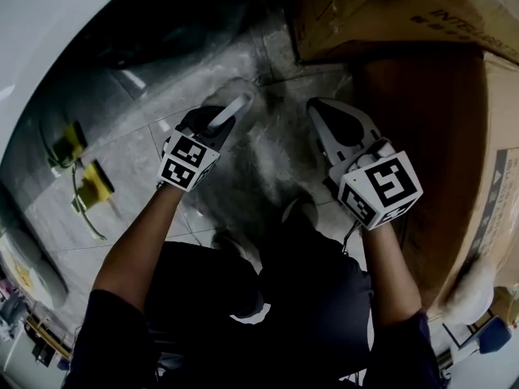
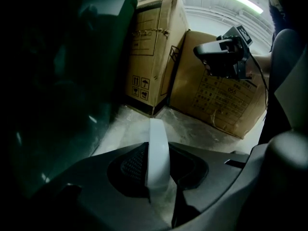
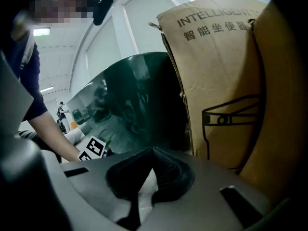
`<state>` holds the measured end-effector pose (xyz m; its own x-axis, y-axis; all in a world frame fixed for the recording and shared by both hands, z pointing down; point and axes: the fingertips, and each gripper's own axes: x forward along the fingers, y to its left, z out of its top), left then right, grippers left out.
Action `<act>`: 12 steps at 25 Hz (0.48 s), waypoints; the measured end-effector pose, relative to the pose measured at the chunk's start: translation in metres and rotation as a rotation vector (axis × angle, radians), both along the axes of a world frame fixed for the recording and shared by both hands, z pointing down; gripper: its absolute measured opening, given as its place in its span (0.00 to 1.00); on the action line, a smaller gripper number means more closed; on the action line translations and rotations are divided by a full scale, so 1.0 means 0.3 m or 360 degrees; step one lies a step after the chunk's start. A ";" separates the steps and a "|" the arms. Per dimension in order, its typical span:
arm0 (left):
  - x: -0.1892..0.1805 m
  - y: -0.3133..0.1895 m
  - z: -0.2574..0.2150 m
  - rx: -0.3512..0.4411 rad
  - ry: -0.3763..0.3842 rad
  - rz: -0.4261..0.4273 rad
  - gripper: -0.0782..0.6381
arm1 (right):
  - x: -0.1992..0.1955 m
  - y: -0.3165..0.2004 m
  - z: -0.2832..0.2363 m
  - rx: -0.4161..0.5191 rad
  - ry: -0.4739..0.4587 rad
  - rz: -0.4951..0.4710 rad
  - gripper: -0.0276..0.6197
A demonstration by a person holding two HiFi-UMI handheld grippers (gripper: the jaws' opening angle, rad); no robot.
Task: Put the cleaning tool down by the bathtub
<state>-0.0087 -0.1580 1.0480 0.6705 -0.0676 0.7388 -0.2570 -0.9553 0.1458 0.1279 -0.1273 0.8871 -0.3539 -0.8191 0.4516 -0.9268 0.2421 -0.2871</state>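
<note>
My left gripper (image 1: pixel 212 125) is shut on the flat white handle of the cleaning tool (image 1: pixel 235 106), which sticks out forward over the tiled floor. In the left gripper view the handle (image 2: pixel 158 134) stands upright between the two dark pads, and its far end is out of sight. The bathtub's dark glossy wall (image 1: pixel 154 31) curves along the left, close beside the left gripper (image 2: pixel 156 150). My right gripper (image 1: pixel 316 110) hovers to the right at the same height, jaws together, holding nothing. In its own view the right gripper (image 3: pixel 154 151) shows tips that meet, with the bathtub wall (image 3: pixel 130 105) behind.
Large cardboard boxes (image 1: pixel 422 23) stand ahead and along the right (image 2: pixel 216 105), leaving a narrow strip of tiled floor (image 1: pixel 146 160) between them and the tub. Yellow items (image 1: pixel 93 181) lie on the floor at the left.
</note>
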 end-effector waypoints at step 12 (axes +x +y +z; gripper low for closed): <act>-0.043 0.029 0.180 -0.0050 -0.0069 -0.0017 0.26 | -0.013 0.029 0.075 -0.0065 -0.0054 0.0035 0.05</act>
<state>-0.0217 -0.1493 1.1019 0.6372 -0.0510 0.7690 -0.2740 -0.9476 0.1642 0.1240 -0.1186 0.9097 -0.3515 -0.8081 0.4727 -0.9214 0.2092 -0.3275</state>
